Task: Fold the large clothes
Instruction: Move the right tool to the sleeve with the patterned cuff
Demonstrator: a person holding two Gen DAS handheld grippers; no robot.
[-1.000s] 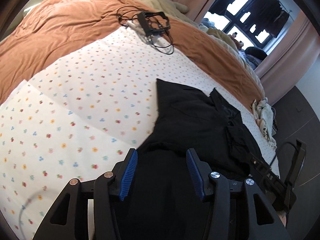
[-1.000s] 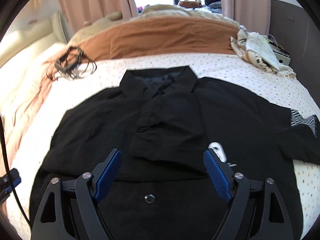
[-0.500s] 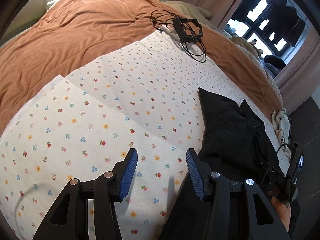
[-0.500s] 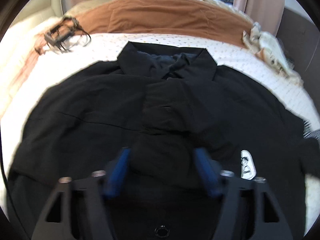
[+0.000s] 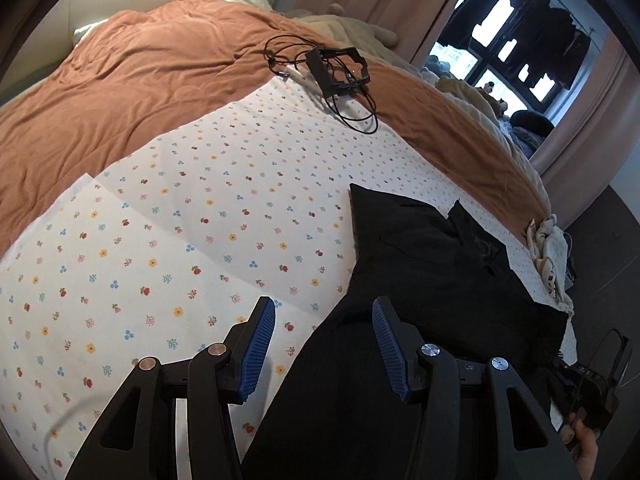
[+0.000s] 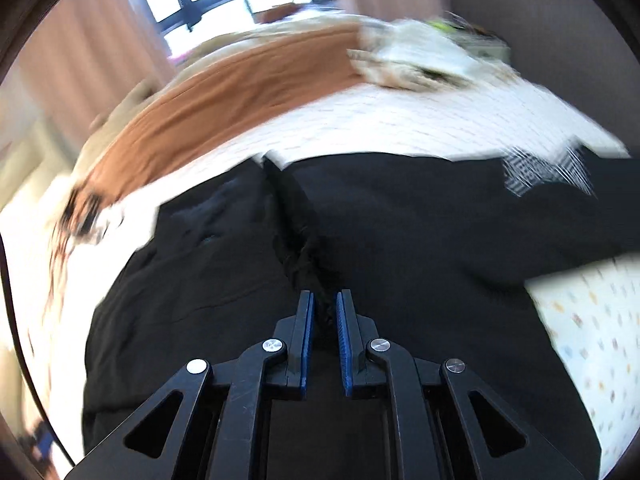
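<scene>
A large black shirt (image 5: pixel 432 272) lies spread on the flowered white sheet (image 5: pixel 192 240) of a bed. My left gripper (image 5: pixel 323 320) is open and empty, hovering over the shirt's left edge where it meets the sheet. My right gripper (image 6: pixel 325 308) is shut on a bunched ridge of the black shirt (image 6: pixel 400 216) near its middle; the fabric is pinched between the blue pads. The right wrist view is motion-blurred. The right gripper also shows in the left wrist view (image 5: pixel 588 384) at the lower right.
A rust-brown duvet (image 5: pixel 132 92) covers the far part of the bed. A black frame with tangled cables (image 5: pixel 340 68) lies on it. A crumpled pale cloth (image 5: pixel 550 252) sits at the bed's right edge. Curtains and a window stand beyond.
My right gripper closed from wide open onto the shirt's middle and is moving fast. My left gripper swung left off the shirt, then back toward its edge, staying open.
</scene>
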